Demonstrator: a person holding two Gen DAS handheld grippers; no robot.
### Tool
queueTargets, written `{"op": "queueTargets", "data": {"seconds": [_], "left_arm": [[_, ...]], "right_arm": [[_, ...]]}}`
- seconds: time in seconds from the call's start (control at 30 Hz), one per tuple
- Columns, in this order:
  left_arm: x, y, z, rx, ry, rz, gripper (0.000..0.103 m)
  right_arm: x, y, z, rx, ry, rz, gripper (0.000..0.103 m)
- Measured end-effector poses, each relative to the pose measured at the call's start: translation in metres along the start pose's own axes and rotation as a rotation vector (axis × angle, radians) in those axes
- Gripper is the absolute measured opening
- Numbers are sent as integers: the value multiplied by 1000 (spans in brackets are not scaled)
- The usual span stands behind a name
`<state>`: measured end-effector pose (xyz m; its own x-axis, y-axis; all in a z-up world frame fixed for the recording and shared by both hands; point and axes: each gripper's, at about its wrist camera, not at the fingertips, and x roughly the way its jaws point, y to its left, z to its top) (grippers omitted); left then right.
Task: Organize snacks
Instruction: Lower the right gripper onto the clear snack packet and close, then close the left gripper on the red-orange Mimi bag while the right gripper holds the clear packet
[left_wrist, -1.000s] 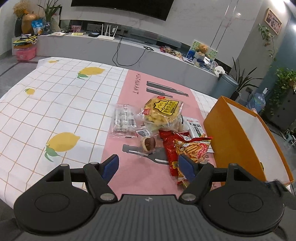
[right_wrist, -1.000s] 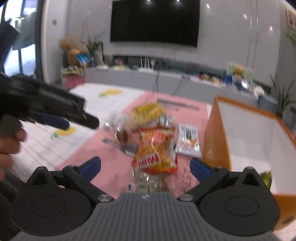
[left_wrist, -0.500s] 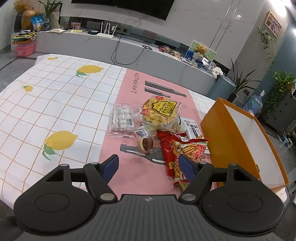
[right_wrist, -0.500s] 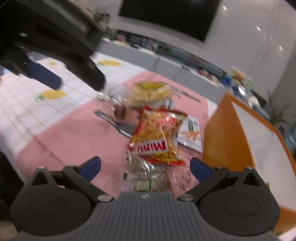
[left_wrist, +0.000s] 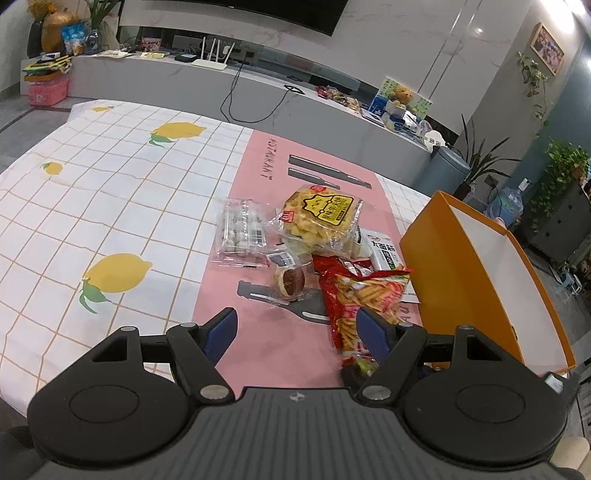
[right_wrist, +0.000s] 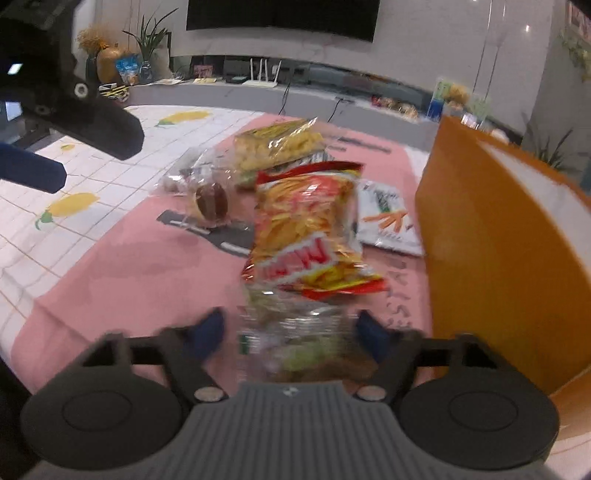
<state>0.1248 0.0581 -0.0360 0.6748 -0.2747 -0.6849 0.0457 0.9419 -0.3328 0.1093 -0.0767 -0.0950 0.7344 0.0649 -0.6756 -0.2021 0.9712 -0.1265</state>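
Note:
Several snack packs lie on a pink mat (left_wrist: 258, 192): a red-yellow chip bag (left_wrist: 364, 295) (right_wrist: 306, 229), a yellow puffed-snack pack (left_wrist: 317, 218), a clear pack of round sweets (left_wrist: 242, 230), a small chocolate bun (left_wrist: 290, 280), a white-green pack (left_wrist: 382, 254). An orange box (left_wrist: 443, 258) (right_wrist: 491, 236) stands open at the right. My left gripper (left_wrist: 297, 326) is open and empty above the mat's near edge. My right gripper (right_wrist: 290, 330) is open, low over a clear wrapped snack (right_wrist: 299, 343) that lies between its blurred fingers.
A white lemon-print tablecloth (left_wrist: 92, 206) covers the table left of the mat. A long grey TV bench (left_wrist: 240, 92) runs behind the table. The left gripper shows at the upper left of the right wrist view (right_wrist: 74, 122).
My right gripper has dropped low and forward toward the clear wrapped snack, and its fingers stand closer together. My left gripper has drawn back and shifted slightly; it stays open.

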Motion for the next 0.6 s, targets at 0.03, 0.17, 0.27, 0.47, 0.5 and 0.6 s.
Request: {"op": "queueTargets", "data": {"seconds": [0.03,0.17,0.27,0.47,0.5,0.6], "left_arm": [[0,1,0,-6,3,0,86],[2,0,-2,-7,16,-9,86],[1,-1,-2,0,5,18,86],[0,6,0,-34,6,15,86],[0,7,1,-37,6,15,86],[1,8,2,-48,7,18,86]], "right_arm": [[-1,0,-1,-6,-1,8,58],[-6,0,-4,-13,-3,31,58],[-11,0,-6,-28,6,91,59],[-13,-2,-9,18,-12,138,100],[-10,-3,-9,29,-6,139,100],[-1,-6,-13,72,-29,139,100]]}}
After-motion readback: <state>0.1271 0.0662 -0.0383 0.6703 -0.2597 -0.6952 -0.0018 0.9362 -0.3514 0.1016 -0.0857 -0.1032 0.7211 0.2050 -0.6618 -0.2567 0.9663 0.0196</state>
